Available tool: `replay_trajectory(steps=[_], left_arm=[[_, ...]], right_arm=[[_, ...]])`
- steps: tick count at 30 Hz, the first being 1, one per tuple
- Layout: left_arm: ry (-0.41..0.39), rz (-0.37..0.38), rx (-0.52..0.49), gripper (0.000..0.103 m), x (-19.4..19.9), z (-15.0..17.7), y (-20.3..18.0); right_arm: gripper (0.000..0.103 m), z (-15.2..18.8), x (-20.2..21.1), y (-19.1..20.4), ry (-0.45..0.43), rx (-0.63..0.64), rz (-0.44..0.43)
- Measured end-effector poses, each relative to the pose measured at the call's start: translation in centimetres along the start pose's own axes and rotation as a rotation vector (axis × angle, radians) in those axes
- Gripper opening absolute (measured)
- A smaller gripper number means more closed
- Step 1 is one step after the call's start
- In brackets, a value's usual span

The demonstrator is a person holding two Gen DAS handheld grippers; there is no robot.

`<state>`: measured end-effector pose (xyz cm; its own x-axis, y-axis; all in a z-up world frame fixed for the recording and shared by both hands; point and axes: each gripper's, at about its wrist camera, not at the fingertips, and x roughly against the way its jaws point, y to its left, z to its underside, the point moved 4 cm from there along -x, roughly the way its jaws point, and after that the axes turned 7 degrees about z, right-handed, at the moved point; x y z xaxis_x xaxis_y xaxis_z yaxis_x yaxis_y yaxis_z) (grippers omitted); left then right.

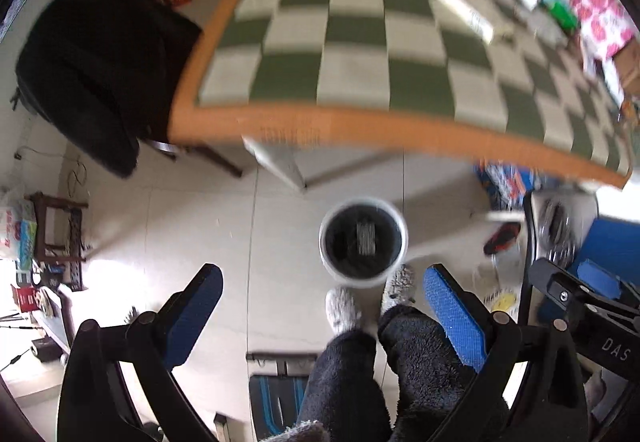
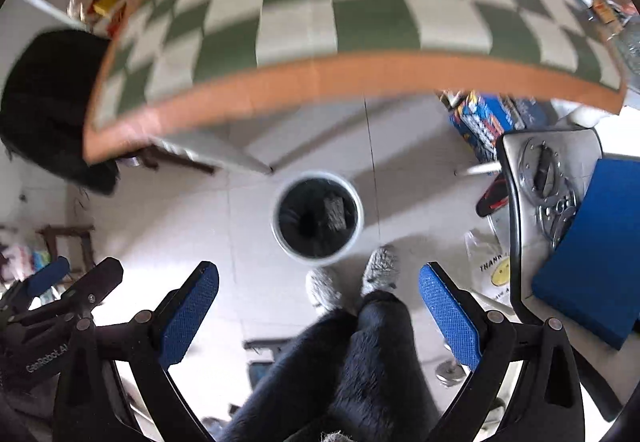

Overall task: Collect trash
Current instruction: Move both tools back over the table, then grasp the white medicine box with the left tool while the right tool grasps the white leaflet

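White trash bin is sitting on the floor just ahead of the person's slippered feet, near the checkered worktop, presumably for easy drops; something dark is lying inside. Left tongs and right tongs are both pointing steeply down toward it, spread apart, gripping nothing.

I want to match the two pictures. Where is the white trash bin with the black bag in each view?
Left wrist: the trash bin stands on the floor right of centre, just beyond the grey slippers.
Right wrist: the trash bin is at the centre, beyond and left of the slippers.
Shared landmark: the orange table edge above the bin.
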<state>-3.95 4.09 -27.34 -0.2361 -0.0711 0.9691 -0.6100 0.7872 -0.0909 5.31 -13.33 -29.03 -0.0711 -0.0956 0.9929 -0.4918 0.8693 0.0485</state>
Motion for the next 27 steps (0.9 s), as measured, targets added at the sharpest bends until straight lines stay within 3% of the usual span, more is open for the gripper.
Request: replay_trajectory(steps=[6,11,16,20,22,27], left_arm=[[-0.087,-0.034,0.028,0.103,2.5,-8.7,-2.2],[-0.075,-0.005,0.058,0.103,-0.1,-17.3,-6.5],[0.001,-0.017,0.122,0.103,-4.2,-25.5,-10.7],[0.095,-0.004,0.231,0.103,-9.1,-30.9,-12.8],[0.136,0.005,0.282,0.102,-11.1,-32.6,-13.4],[0.23,0.031,0.363,0.102,-15.3,-34.7,-14.3]], right_arm=[[0.101,-7.6,5.0,-2.5,-0.08,-0.057,-0.025],[0.101,-17.0,5.7,-7.9,-0.095,-0.155,-0.001],[0.101,-28.6,1.6,-16.0,-0.046,-0.352,0.022],[0.101,-36.1,-2.2,-20.5,-0.004,-0.486,0.042],[0.101,-39.6,-4.5,-21.7,0.015,-0.537,0.055],[0.101,-44.7,-9.1,-22.1,0.082,-0.622,0.096]])
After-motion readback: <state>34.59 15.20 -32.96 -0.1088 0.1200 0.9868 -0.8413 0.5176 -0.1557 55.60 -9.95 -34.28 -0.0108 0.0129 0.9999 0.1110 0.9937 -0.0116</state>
